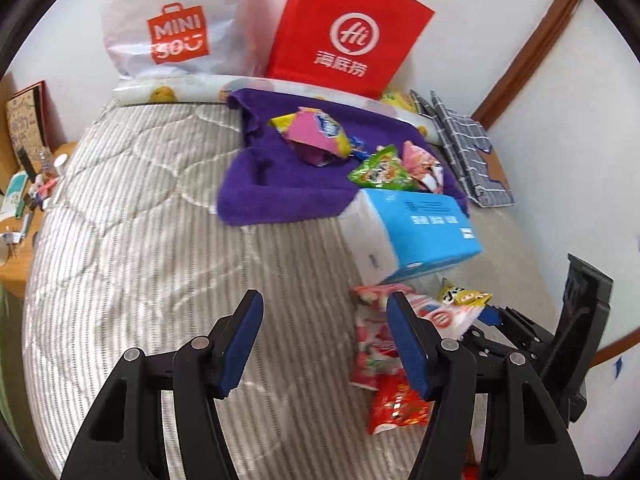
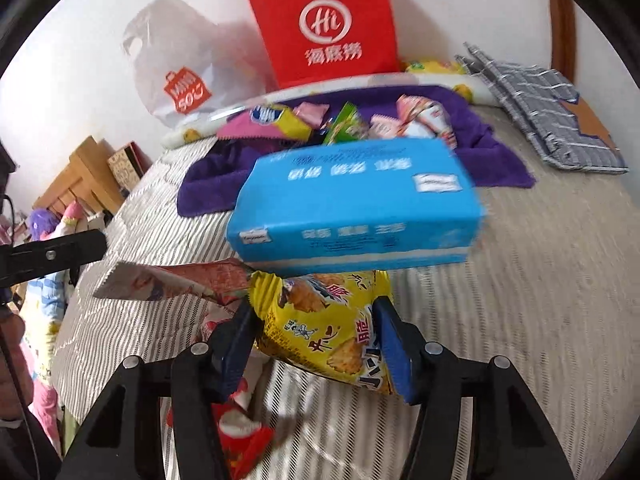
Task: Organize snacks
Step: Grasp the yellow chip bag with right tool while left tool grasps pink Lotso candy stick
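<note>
Our right gripper [image 2: 314, 344] clamps the yellow cracker packet [image 2: 320, 324] just in front of the blue tissue pack [image 2: 352, 208] on the striped mattress [image 2: 540, 280]. Our left gripper [image 1: 324, 344] hangs released, empty, beside red-and-white snack packets [image 1: 376, 344].

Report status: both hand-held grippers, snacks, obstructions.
Right hand-held gripper shut on yellow packet. Left hand-held gripper open, empty. Blue box just beyond packet.

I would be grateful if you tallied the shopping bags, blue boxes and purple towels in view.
Shopping bags: 2 (white bag, red bag)
Boxes: 1 (blue box)
Towels: 1 (purple towel)
Total: 4
</note>
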A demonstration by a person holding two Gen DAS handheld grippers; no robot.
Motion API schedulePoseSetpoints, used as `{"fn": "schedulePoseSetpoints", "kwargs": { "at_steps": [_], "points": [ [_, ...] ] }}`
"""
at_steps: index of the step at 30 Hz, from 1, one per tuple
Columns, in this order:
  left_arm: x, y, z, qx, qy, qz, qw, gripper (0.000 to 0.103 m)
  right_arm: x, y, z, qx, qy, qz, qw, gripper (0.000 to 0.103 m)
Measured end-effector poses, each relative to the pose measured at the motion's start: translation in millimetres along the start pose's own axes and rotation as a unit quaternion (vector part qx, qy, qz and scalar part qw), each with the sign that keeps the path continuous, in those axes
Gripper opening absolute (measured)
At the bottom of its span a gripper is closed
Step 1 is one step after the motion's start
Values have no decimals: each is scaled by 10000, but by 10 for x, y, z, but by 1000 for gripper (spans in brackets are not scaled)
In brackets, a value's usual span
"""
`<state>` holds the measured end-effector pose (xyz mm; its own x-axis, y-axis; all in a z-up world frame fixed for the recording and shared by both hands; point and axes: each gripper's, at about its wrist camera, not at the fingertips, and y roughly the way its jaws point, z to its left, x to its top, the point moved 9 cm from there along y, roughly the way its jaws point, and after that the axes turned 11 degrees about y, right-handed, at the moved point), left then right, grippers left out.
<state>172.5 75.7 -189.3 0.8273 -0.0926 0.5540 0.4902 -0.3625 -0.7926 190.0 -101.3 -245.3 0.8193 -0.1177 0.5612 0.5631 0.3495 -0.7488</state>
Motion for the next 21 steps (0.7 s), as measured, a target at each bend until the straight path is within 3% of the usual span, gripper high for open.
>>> {"fn": "schedulePoseSetpoints", "kwargs": {
  "at_steps": [5, 10, 13, 15, 21],
  "points": [
    [179, 173, -248, -116, 94, 102, 9998, 64, -4, -262, -189, -182, 27, -195, 9996, 56],
    [191, 548, -458, -131, 351, 660, 9971, 63, -6, -505, -459, -391, 131, -412, 9983, 56],
    [92, 724, -490, -208, 389, 942, 9946, 56, -1, -584, -588, -446, 229, -486, 9976, 56],
    [-22, 825, -461, -125, 362, 1154, 9926, 43, 4, -615, -654, -461, 286, -531, 9971, 56],
    [-270, 994, -443, 49, 414, 1474, 9882, 40, -5, -588, -739, -390, 374, -499, 9973, 56]
  ]
}}
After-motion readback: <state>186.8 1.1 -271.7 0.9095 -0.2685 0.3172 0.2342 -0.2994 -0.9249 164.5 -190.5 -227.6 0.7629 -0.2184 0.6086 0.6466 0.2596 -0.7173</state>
